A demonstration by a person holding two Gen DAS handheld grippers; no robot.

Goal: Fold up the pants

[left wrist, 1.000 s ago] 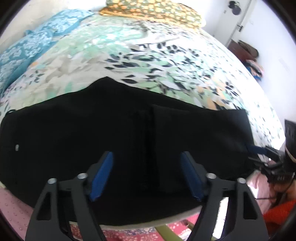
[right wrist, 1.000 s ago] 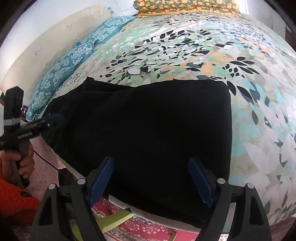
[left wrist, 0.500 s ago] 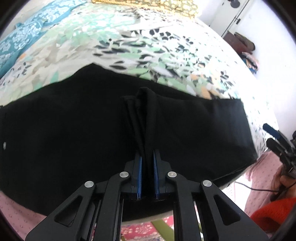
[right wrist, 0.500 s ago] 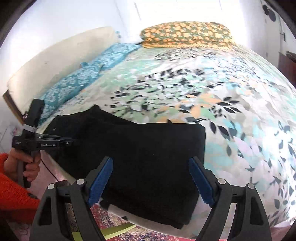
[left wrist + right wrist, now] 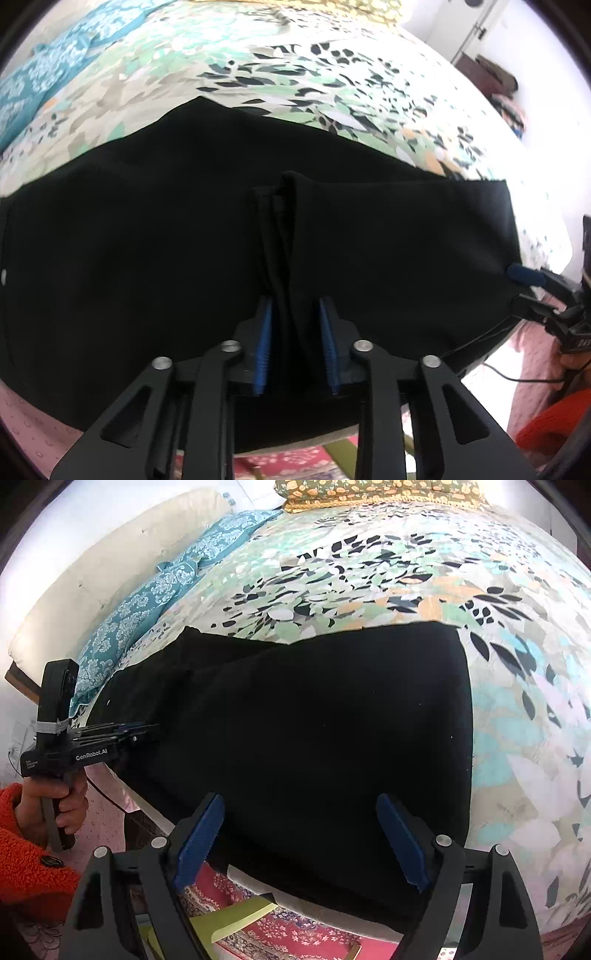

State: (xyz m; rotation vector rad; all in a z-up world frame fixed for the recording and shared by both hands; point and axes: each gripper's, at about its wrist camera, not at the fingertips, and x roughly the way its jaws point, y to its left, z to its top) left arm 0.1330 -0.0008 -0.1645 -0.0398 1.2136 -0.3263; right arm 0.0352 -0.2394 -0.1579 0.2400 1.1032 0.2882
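The big bed (image 5: 406,572) has leaf-print covers. Black pants (image 5: 314,720) lie across its near edge. The left tool (image 5: 295,339) has just been opening, a bunched ridge of pants between its pads. The right tool (image 5: 299,842) hangs wide open over the pants.

The black pants (image 5: 369,258) lie spread flat across the near edge of the bed, folded lengthwise, waist end to the left and leg hems to the right. Near the middle, a narrow ridge of cloth stands pinched up from the near edge.
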